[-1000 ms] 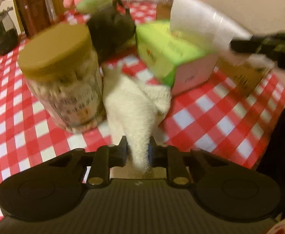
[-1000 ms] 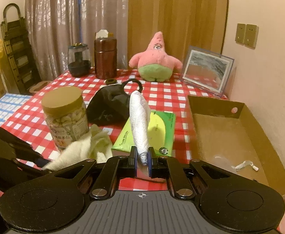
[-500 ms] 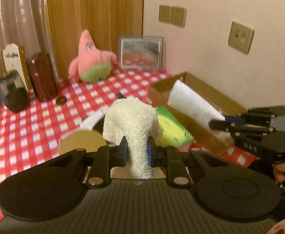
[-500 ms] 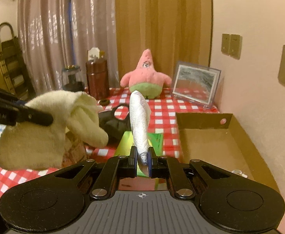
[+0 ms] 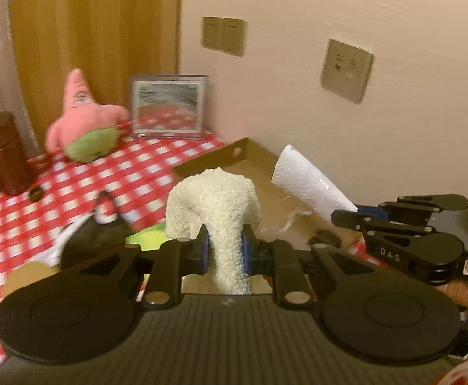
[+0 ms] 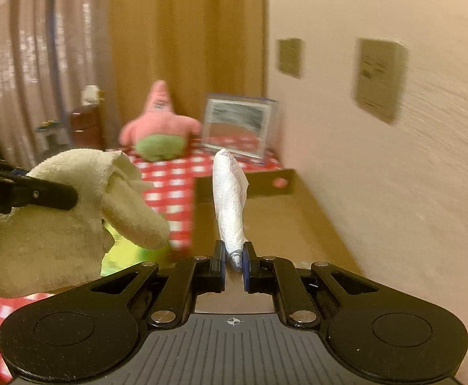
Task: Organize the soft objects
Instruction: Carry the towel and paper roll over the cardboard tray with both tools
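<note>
text: "DAS" | on: right claw (image 5: 359, 216) arm

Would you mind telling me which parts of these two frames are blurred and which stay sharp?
Left wrist view: tablecloth and wall socket smear with motion, while the towel in the left gripper stays crisp. Right wrist view: wall and curtains streak; the paper roll in the right gripper stays sharp.

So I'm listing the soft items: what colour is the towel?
Cream-white towel, clearest in the right wrist view.
</note>
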`<act>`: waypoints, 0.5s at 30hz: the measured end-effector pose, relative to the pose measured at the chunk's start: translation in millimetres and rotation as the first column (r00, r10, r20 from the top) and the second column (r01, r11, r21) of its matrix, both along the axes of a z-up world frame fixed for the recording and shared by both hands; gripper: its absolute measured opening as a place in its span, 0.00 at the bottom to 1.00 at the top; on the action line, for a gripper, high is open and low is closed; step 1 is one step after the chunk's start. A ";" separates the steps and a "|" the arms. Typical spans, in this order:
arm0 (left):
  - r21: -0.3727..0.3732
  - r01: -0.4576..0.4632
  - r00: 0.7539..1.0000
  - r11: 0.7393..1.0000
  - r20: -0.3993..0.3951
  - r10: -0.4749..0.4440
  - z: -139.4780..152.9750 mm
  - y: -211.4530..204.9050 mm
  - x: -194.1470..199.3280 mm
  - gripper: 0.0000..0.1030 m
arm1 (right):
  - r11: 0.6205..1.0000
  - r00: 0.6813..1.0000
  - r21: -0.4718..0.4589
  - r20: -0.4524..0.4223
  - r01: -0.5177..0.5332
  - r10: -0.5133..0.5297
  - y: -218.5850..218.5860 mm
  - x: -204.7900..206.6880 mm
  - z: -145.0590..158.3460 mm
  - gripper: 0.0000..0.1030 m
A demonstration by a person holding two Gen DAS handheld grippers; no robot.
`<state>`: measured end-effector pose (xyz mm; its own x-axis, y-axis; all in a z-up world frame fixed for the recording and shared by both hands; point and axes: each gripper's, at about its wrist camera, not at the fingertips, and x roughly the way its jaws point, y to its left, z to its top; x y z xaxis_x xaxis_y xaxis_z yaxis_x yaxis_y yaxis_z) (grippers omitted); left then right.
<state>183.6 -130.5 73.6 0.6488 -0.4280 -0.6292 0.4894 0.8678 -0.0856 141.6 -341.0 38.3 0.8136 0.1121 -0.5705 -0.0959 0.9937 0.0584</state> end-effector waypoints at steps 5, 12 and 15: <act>-0.048 0.022 0.999 0.999 -0.026 -0.024 -11.9 -51.3 23.2 0.16 | 0.998 0.998 -0.021 -0.021 0.053 -0.053 -38.4 11.2 -9.6 0.10; -0.077 0.033 0.998 0.997 -0.048 -0.036 -34.8 -99.1 59.1 0.16 | 0.995 0.995 -0.035 -0.039 0.092 -0.093 -67.6 29.0 -21.5 0.10; -0.097 0.030 0.998 0.995 -0.059 -0.036 -44.9 -113.9 73.4 0.19 | 0.994 0.994 -0.045 -0.044 0.099 -0.101 -72.3 34.8 -25.6 0.10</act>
<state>257.0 -244.4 28.8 0.5952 -0.5088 -0.6219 0.5087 0.8377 -0.1986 176.4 -413.3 12.6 0.7920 0.0063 -0.6105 0.0055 0.9998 0.0175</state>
